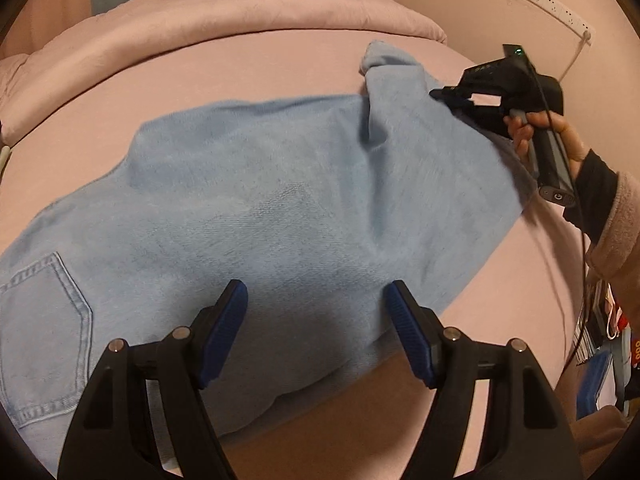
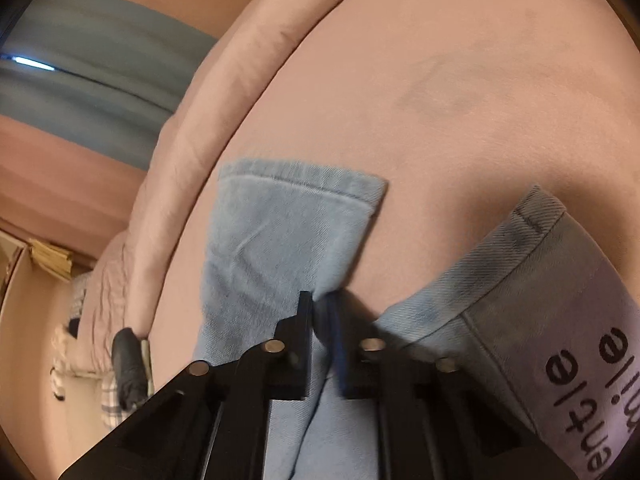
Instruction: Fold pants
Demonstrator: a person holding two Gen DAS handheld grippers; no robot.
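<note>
Light blue jeans (image 1: 280, 200) lie spread on the pink bed sheet (image 1: 240, 64), with a back pocket (image 1: 40, 320) at the left. My left gripper (image 1: 316, 308) hovers open over the jeans' near edge, and there is nothing between its blue pads (image 1: 224, 320). A hand holds my right gripper (image 1: 436, 94) at the far right, against the bunched leg. In the right wrist view that gripper (image 2: 320, 304) is shut on a fold of denim. The leg hem (image 2: 304, 176) lies just ahead of it. The waistband (image 2: 532, 224) with its grey inner label (image 2: 580, 360) rises at the right.
A rolled pink duvet (image 1: 240, 12) borders the far side of the bed. A white power strip (image 1: 548, 4) hangs on the wall at the right, above floor clutter (image 1: 600, 340). A dark object (image 2: 128, 364) sits at the bed's edge.
</note>
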